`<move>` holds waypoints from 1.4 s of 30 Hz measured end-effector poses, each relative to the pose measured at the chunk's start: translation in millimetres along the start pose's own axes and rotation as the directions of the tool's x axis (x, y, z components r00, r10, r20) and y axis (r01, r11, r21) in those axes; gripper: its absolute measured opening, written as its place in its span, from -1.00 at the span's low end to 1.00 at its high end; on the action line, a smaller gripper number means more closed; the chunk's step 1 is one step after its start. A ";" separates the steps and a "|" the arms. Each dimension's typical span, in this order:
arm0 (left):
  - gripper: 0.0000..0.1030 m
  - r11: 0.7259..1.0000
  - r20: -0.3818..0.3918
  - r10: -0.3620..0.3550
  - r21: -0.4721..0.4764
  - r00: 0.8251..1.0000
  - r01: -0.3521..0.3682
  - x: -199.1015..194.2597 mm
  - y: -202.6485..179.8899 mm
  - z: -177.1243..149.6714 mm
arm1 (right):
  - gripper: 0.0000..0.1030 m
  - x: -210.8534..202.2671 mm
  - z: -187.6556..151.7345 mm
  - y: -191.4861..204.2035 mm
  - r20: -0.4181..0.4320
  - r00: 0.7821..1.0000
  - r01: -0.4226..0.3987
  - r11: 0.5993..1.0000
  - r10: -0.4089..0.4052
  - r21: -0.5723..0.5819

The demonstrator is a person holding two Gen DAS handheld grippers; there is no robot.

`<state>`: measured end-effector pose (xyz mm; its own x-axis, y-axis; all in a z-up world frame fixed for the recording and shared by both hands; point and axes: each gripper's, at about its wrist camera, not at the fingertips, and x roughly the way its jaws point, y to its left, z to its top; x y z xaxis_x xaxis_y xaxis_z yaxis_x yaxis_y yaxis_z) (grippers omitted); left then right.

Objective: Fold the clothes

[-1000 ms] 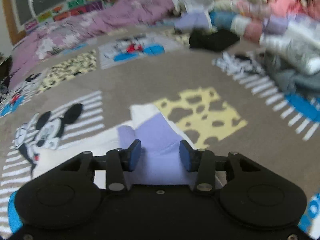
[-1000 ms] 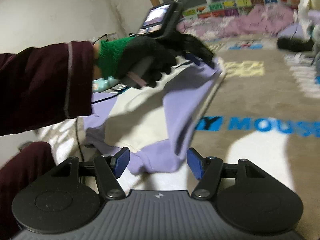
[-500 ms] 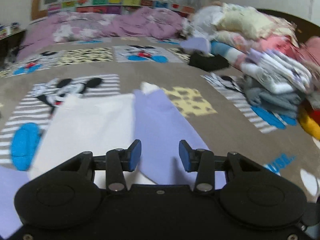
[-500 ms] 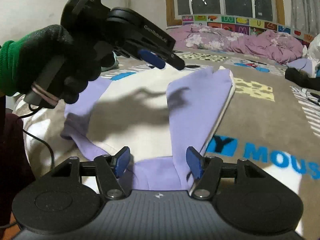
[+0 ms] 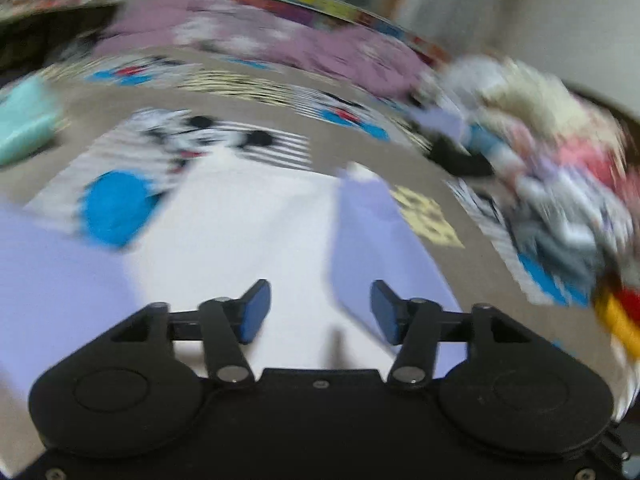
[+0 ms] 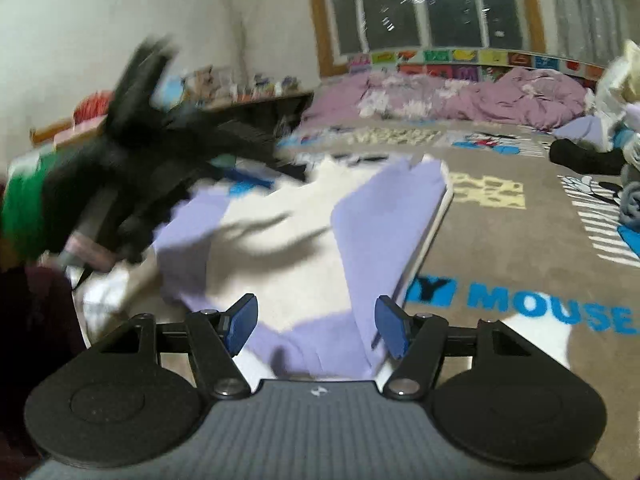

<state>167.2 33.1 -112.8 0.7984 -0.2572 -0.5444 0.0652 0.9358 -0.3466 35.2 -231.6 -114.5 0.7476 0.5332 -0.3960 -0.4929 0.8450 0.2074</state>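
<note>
Shirt (image 6: pixel 304 240) flat ahead of right gripper (image 6: pixel 316 320), jaws apart

a dark window (image 6: pixel 416 4) in a pale wall (image 6: pixel 120 20) overlooks the cartoon-print bedspread (image 6: pixel 520 264).

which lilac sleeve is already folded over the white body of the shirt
The sleeve on the right in the right wrist view, lying across the white body; the other sleeve is spread outward.

Left gripper (image 5: pixel 316 312): jaws opening, nothing pinched between pads. Right gripper (image 6: pixel 316 326): jaws apart, pads pressing nothing. Gloved left hand (image 6: pixel 116 184) motion-blurred.
</note>
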 end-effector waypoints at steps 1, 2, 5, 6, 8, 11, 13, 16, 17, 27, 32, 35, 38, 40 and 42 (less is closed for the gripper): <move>0.18 0.998 0.021 0.012 -0.058 1.000 -0.011 -10.7 14.8 -1.8 | 0.26 -1.6 1.4 -3.0 0.017 1.000 -0.005 0.999 0.004 0.034; 0.19 0.993 0.040 0.030 -0.113 0.999 -0.026 -20.9 29.7 -3.5 | 0.26 -2.5 2.5 -6.5 0.030 1.000 -0.012 0.998 0.010 0.068; 0.19 0.961 0.085 0.130 -0.256 0.988 -0.105 -46.5 75.7 -7.6 | 0.26 -1.8 5.5 -18.2 0.058 0.998 -0.035 0.984 0.025 0.172; 0.19 0.940 0.095 0.181 -0.311 0.979 -0.144 -54.1 93.1 -8.2 | 0.26 -0.5 5.3 -22.3 0.062 0.998 -0.039 0.978 0.027 0.205; 0.19 0.879 0.094 0.253 -0.438 0.963 -0.188 -66.6 127.4 -10.0 | 0.26 2.2 4.0 -28.5 0.066 0.997 -0.044 0.965 0.028 0.259; 0.19 0.803 0.093 0.310 -0.559 0.946 -0.208 -79.5 166.5 -17.4 | 0.32 6.2 1.2 -36.5 0.071 0.997 -0.047 0.943 0.024 0.329; 0.19 0.755 0.093 0.307 -0.630 0.947 -0.183 -82.0 190.1 -23.3 | 0.32 9.0 -1.0 -42.0 0.073 0.997 -0.042 0.931 0.017 0.362; 0.08 0.720 0.121 0.281 -0.683 0.952 -0.126 -77.9 210.9 -26.2 | 0.32 11.9 -3.8 -48.6 0.080 0.997 -0.040 0.918 0.009 0.395; 0.05 0.717 0.129 0.281 -0.686 0.951 -0.119 -74.4 213.8 -24.2 | 0.32 12.6 -4.5 -50.5 0.083 0.997 -0.038 0.915 0.005 0.402; -0.17 0.716 0.182 0.249 -0.696 0.951 -0.054 -37.9 242.6 7.5 | 0.32 18.0 -11.6 -66.9 0.066 0.997 0.000 0.898 -0.032 0.439; -0.61 0.720 0.206 0.199 -0.694 0.958 -0.001 -26.7 254.2 15.0 | 0.32 21.6 -12.8 -71.1 0.061 0.997 0.005 0.894 -0.037 0.447; -0.93 0.747 0.237 0.159 -0.664 0.958 0.040 -29.0 246.8 17.5 | 0.32 25.3 -12.7 -72.4 0.062 0.997 0.004 0.893 -0.035 0.450; -0.94 0.798 0.278 0.122 -0.598 0.953 0.073 -38.7 224.2 24.9 | 0.32 26.3 -10.6 -73.5 0.082 0.996 -0.015 0.893 -0.025 0.450; -0.94 0.831 0.295 0.103 -0.550 0.950 0.080 -44.6 204.5 30.0 | 0.32 24.6 -9.6 -73.1 0.098 0.995 -0.028 0.893 -0.018 0.450; -0.94 0.871 0.305 0.087 -0.485 0.949 0.076 -48.8 180.2 34.2 | 0.32 21.8 -8.6 -73.6 0.112 0.994 -0.043 0.890 -0.009 0.454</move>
<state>160.4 222.5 -122.5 0.9453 -0.0895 -0.3136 -0.1725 0.6789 -0.7136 84.0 -282.5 -146.0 0.7974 0.5265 -0.2950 -0.2686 0.7473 0.6078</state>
